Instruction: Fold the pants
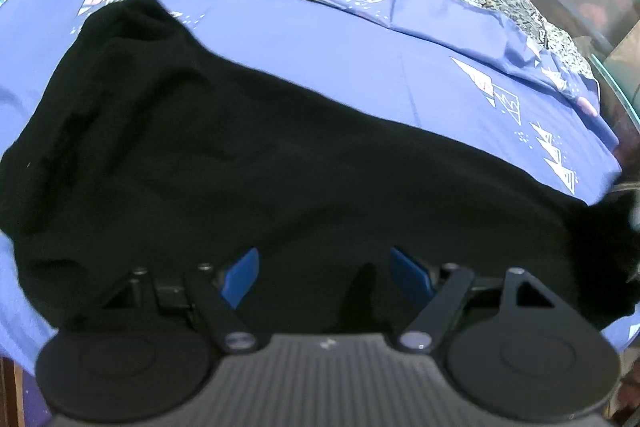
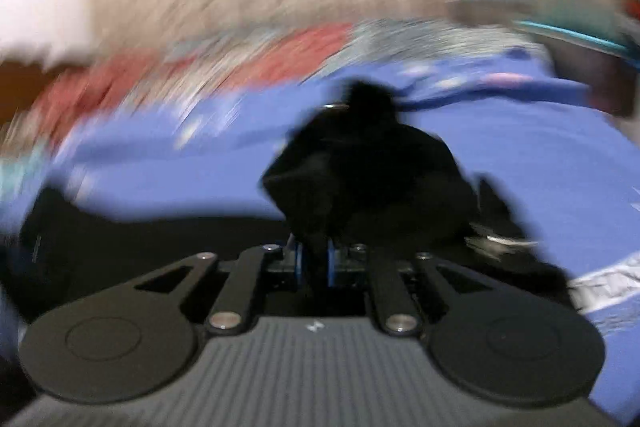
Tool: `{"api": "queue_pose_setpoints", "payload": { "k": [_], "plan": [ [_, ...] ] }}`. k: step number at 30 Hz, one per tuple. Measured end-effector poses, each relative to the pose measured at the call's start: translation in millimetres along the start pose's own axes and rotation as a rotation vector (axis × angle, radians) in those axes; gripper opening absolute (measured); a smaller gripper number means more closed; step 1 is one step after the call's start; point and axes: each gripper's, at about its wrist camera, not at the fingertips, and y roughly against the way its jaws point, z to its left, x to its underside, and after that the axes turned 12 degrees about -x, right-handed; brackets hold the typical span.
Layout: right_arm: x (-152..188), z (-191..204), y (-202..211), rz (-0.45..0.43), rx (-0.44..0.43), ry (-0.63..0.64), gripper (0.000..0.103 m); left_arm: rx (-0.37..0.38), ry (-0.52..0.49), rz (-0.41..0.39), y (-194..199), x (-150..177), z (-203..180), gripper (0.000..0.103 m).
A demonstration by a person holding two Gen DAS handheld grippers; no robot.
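The right gripper (image 2: 314, 259) has its fingers (image 2: 298, 261) pinched on a bunch of the pants (image 2: 360, 163); the left gripper (image 1: 322, 273) stands wide over them, holding nothing. The pants lie on the bed (image 1: 340, 39): soft, light, limp, best held by hems or waistband.
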Motion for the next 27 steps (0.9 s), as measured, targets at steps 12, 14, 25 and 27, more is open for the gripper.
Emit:
{"api": "queue_pose_setpoints", "payload": {
  "k": [12,14,25,27],
  "plan": [
    [17,0,37,0.036,0.053,0.065,0.053,0.060,0.022,-0.045,15,5,28,0.076],
    [9,-27,56,-0.021,0.131,0.018,0.053,0.076,0.027,-0.044,17,6,27,0.076],
    [33,-90,33,0.267,0.324,0.373,0.042,0.104,-0.047,-0.062,33,5,-8,0.076],
    [33,-99,37,0.252,0.330,0.328,0.027,0.105,-0.064,-0.066,36,5,-14,0.076]
  ]
}}
